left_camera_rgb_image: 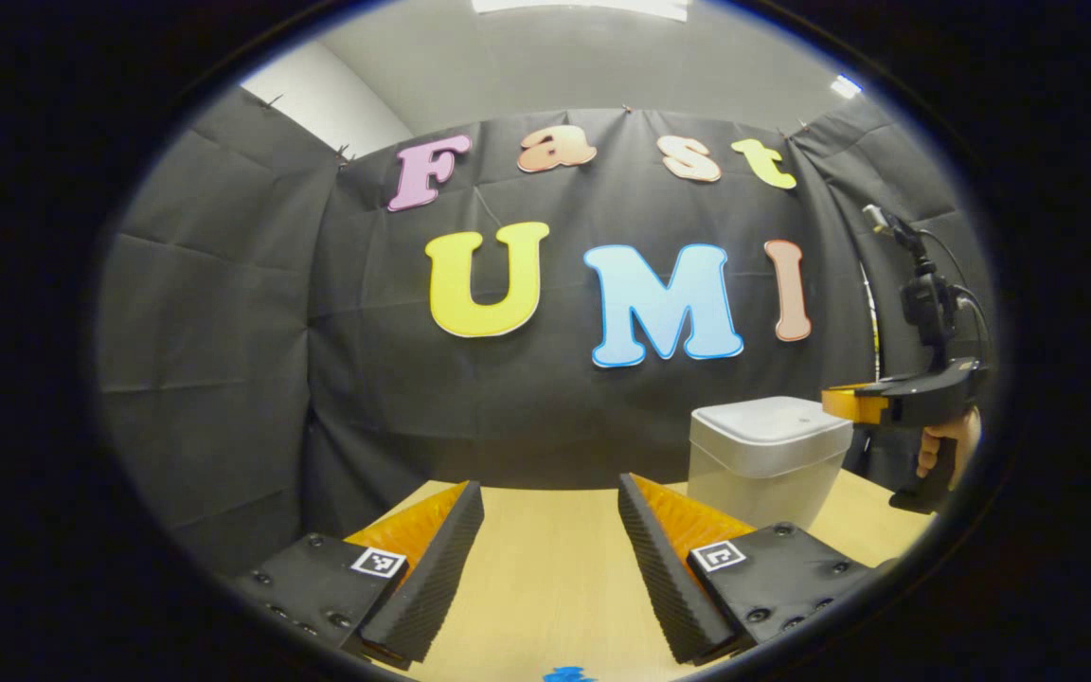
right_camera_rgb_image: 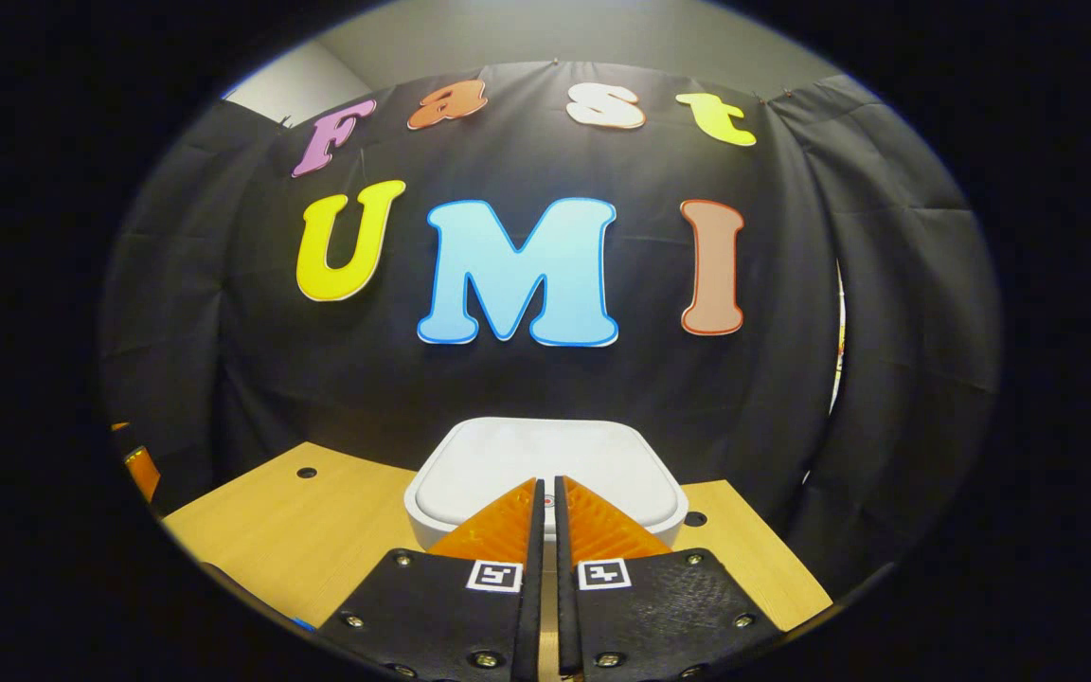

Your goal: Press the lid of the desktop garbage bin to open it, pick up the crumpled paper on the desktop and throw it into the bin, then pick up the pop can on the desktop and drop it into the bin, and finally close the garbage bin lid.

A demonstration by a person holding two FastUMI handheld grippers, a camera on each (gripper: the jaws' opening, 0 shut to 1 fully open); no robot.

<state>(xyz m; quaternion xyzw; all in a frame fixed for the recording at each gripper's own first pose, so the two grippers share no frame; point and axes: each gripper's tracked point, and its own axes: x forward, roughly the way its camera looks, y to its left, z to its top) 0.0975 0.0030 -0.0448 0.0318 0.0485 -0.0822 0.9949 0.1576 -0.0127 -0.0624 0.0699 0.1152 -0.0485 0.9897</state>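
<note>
Well, no readable brand or label on the bin; only small square marker tags on both grippers' finger mounts, nothing legible.

Right gripper (right_camera_rgb_image: 546, 493): fingers pressed nearly together, thin slit between them, nothing held; tips sit over the front of the bin lid (right_camera_rgb_image: 545, 459), contact can't be told. In the left gripper view it hangs just beside the lid's right edge (left_camera_rgb_image: 839, 403), w/ a hand (left_camera_rgb_image: 945, 445) on its grip.

Left gripper (left_camera_rgb_image: 550, 497): spread wide, empty, above bare tabletop.

Garbage bin (left_camera_rgb_image: 761, 474): pale, squarish, lid down, standing on the light wood table (left_camera_rgb_image: 545, 568) toward its back right, close to the black cloth wall (left_camera_rgb_image: 223, 332). Table has small round holes (right_camera_rgb_image: 306, 472). Grey ceiling w/ a bright light panel (left_camera_rgb_image: 583, 6).
</note>
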